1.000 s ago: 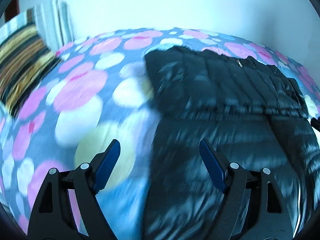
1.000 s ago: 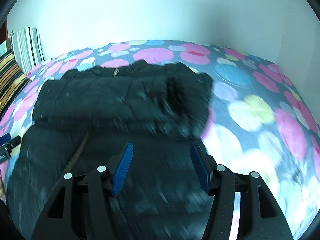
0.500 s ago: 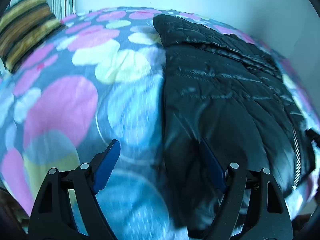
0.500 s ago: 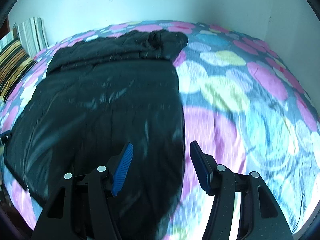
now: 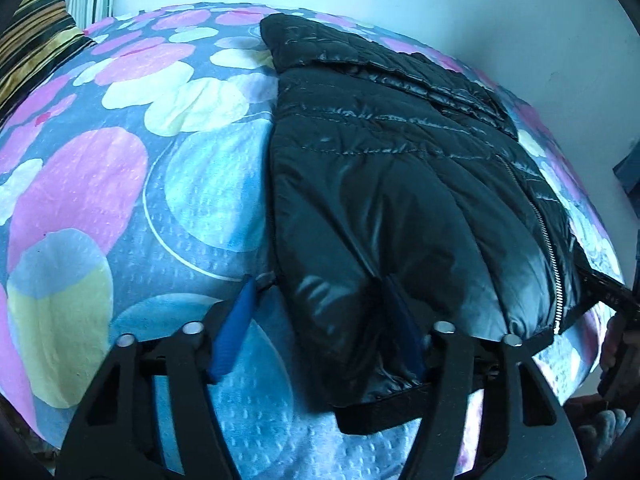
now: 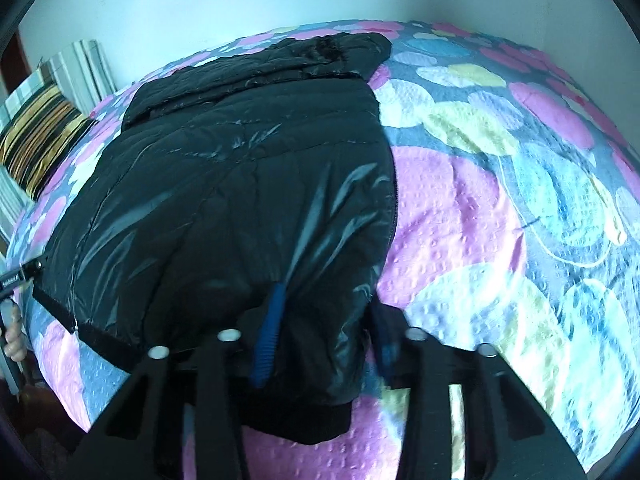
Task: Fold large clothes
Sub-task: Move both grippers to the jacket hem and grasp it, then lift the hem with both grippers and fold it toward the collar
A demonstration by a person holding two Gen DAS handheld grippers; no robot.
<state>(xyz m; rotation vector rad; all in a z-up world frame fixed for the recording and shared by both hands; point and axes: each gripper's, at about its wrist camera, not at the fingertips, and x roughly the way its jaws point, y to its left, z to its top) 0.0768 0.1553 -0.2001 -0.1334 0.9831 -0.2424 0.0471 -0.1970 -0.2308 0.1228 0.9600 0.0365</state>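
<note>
Two hand-held grippers worked the near hem of one black jacket point(image 5: 392, 184), which lay spread on the bed point(image 5: 132, 184) with its long axis running from the near edge away toward the far wall, hood end farthest.

Seen from the left wrist, the left hand-held gripper point(image 5: 320, 328) sat at the jacket's near left corner. Its left finger point(image 5: 234, 328) rested on the bedspread just beside the jacket's edge, and its right one was pressed into the padded cloth, so the corner lay between the jaws. They were narrowed but not quite together; whether the cloth was truly pinched I could not tell. The zip point(image 5: 548, 240) ran down the right side.

Seen from the right wrist, the right hand-held gripper point(image 6: 324, 332) straddled the near right corner of the jacket point(image 6: 240, 184), left finger point(image 6: 268, 336) on top of the cloth, the right one blurred at its edge. The grip again looked partial. A striped pillow point(image 6: 36, 140) lay far left. Each gripper was nearest its own corner, so I judged the hem would be carried toward the hood.
</note>
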